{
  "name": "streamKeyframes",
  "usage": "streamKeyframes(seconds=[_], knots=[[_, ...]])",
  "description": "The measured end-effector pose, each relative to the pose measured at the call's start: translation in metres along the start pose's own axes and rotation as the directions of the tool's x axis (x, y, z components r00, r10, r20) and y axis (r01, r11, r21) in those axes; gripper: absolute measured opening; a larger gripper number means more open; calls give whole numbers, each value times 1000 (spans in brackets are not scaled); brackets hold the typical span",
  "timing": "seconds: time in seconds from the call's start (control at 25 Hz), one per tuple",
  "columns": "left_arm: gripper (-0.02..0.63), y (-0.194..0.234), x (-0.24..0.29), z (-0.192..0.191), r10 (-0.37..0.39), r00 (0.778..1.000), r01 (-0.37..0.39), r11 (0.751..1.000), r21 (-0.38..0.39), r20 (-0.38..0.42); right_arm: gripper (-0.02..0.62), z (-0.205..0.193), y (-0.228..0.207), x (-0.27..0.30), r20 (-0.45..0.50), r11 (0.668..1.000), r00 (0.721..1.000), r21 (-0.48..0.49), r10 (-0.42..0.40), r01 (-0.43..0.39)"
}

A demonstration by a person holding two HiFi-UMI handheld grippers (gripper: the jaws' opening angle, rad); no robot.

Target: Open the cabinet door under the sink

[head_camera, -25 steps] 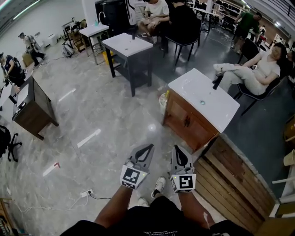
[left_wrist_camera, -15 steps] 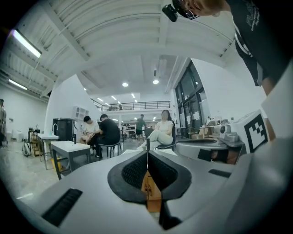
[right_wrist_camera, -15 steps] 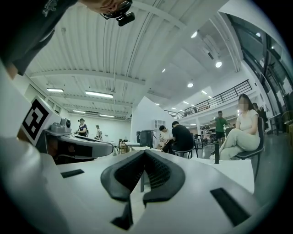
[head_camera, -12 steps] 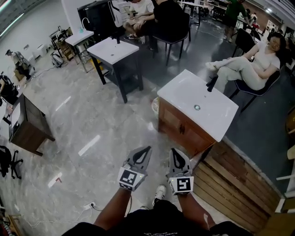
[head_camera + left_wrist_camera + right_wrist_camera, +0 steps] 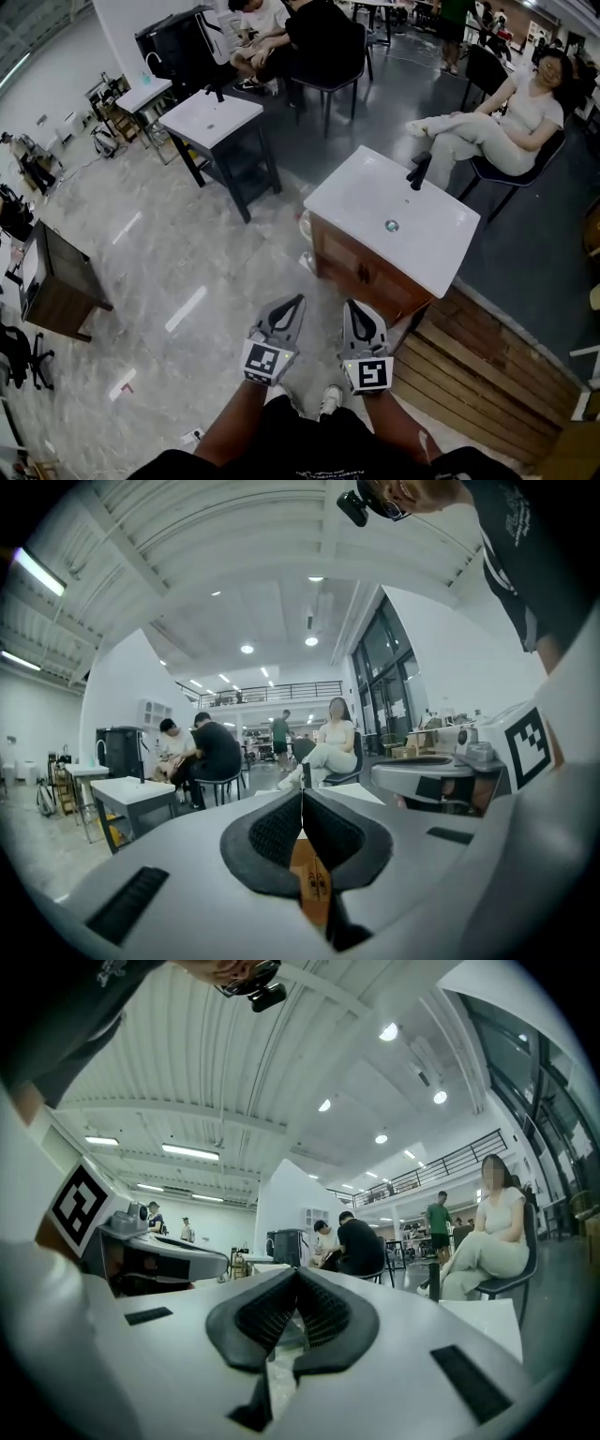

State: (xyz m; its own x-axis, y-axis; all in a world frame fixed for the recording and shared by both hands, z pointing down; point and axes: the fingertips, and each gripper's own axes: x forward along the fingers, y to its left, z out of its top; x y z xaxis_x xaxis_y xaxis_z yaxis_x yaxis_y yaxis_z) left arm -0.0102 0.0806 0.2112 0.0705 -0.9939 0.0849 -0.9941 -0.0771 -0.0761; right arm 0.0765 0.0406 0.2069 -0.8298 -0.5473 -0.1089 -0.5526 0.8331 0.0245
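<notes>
The sink cabinet (image 5: 352,262) is a brown wooden unit with a white basin top (image 5: 431,248) and a black faucet (image 5: 417,172). It stands on the floor ahead of me. Its front doors are closed, with dark handles (image 5: 362,274) at the middle. My left gripper (image 5: 294,301) and right gripper (image 5: 354,307) are held side by side, short of the cabinet front and apart from it. Both are shut with nothing between the jaws. In the left gripper view the closed left gripper (image 5: 302,797) points at the brown cabinet (image 5: 310,877). The right gripper (image 5: 297,1275) points past the basin's edge.
A second white sink on a dark stand (image 5: 212,118) is at the back left. A stack of wooden planks (image 5: 487,370) lies right of the cabinet. A person sits on a chair (image 5: 487,122) behind it. A dark low cabinet (image 5: 58,281) stands at the far left.
The sink cabinet has come closer and more central in the head view. Both grippers have moved forward toward it together, still shut and side by side.
</notes>
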Motion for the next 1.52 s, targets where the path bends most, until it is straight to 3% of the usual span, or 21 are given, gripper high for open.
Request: streamKeyframes(seconds=[0.24, 0.56, 0.84, 1.24, 1.52], knots=[[23, 32, 23, -5, 10, 999, -8, 999, -51, 43, 24, -11, -13, 23, 0, 998, 998, -29, -60, 60], [23, 57, 64, 6, -145, 987, 150, 986, -71, 70, 23, -19, -40, 58, -33, 968, 971, -93, -235, 231], [23, 96, 96, -8, -217, 975, 219, 975, -33, 58, 25, -26, -41, 98, -37, 943, 946, -105, -322, 317], [23, 143, 137, -32, -398, 917, 399, 916, -38, 34, 23, -52, -49, 128, -52, 860, 864, -150, -500, 489], [23, 140, 166, -40, -459, 887, 460, 888, -7, 47, 25, -50, -55, 135, -34, 829, 838, -177, -545, 531]])
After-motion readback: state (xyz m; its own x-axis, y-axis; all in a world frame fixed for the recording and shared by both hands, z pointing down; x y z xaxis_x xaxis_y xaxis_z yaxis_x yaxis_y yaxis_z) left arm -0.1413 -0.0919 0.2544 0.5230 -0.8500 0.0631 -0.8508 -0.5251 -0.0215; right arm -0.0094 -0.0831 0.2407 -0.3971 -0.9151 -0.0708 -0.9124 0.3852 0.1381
